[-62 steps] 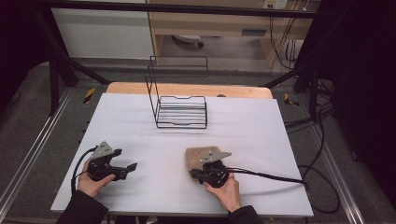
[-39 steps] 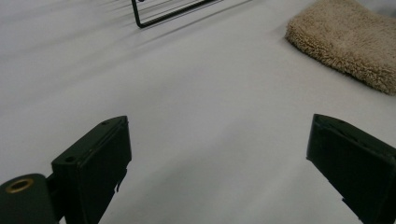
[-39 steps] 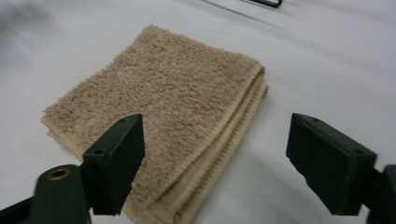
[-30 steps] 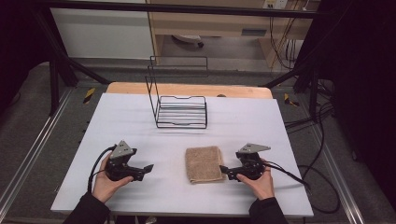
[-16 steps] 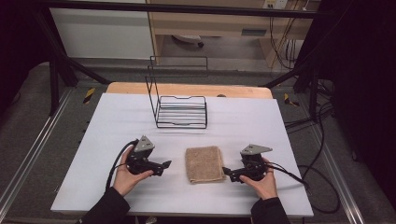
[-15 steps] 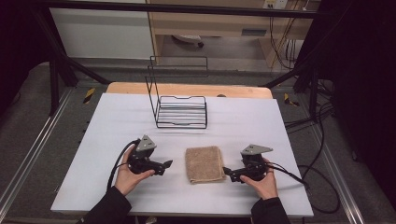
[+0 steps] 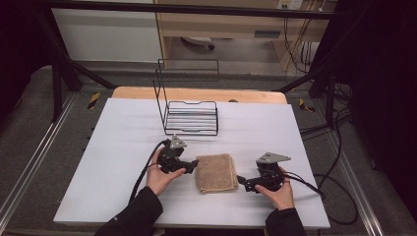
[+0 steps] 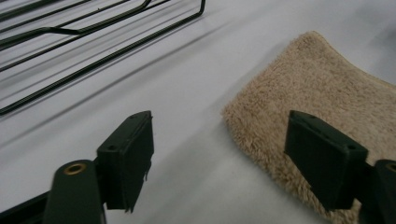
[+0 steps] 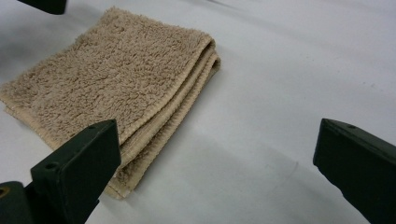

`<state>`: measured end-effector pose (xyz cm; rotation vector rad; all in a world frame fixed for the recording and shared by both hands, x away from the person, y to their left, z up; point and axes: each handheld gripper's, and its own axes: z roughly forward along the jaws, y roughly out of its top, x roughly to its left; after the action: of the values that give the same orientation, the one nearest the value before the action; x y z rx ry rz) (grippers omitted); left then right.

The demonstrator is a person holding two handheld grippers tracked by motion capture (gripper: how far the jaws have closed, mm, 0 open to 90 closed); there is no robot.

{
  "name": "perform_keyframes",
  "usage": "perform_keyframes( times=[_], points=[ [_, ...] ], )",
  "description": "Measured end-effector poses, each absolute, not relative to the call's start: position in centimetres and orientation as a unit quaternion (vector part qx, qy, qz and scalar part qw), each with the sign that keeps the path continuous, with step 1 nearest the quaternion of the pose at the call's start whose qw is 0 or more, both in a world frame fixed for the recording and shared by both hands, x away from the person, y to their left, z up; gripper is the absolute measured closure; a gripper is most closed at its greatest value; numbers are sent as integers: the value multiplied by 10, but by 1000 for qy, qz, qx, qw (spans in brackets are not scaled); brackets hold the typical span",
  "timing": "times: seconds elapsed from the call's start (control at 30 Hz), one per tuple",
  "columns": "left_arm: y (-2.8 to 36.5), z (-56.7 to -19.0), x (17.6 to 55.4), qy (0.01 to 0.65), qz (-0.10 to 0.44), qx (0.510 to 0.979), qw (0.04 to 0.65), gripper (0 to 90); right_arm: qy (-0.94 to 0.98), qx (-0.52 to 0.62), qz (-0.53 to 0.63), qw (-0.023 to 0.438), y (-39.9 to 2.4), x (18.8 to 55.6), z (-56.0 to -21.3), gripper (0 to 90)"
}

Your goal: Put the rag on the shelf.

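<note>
A tan towel (image 7: 215, 172), folded into a thick rectangle, lies flat on the white table (image 7: 113, 157) between my hands. My left gripper (image 7: 194, 164) points at its left edge. In the left gripper view the left gripper (image 8: 219, 119) has just been closing its jaws; they still stand apart, with the towel (image 8: 327, 79) corner between them and no pad pressing on it. My right gripper (image 7: 242, 181) sits at the towel's near right corner. Its jaws have just opened a little wider. In the right gripper view the right gripper (image 9: 215, 135) spans bare table beside the towel (image 9: 107, 79).
A black wire rack (image 7: 191, 117) with a tall back frame stands behind the towel, near the table's far side; its bars (image 8: 70, 32) run close beyond my left gripper. Cables trail from both grippers. Bare table lies left and right of my hands.
My left hand has slid right, from the table's left part up to the towel's left edge. The right hand drew off the towel to its right earlier and has since kept still.
</note>
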<state>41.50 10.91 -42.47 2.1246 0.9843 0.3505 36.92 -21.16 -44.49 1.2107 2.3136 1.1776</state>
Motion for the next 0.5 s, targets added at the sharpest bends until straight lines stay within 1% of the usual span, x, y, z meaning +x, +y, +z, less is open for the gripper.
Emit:
perform_keyframes(
  times=[0.03, 0.1, 0.5],
  points=[
    [106, -426, 417, 389, 136, 831, 374, 268, 800, 420, 407, 136, -211, 369, -445, 13],
    [102, -429, 421, 394, 132, 831, 370, 330, 800, 420, 407, 137, -211, 369, -445, 15],
    [91, -444, 433, 423, 96, 826, 361, 555, 799, 420, 407, 139, -212, 370, -444, 16]
  ],
)
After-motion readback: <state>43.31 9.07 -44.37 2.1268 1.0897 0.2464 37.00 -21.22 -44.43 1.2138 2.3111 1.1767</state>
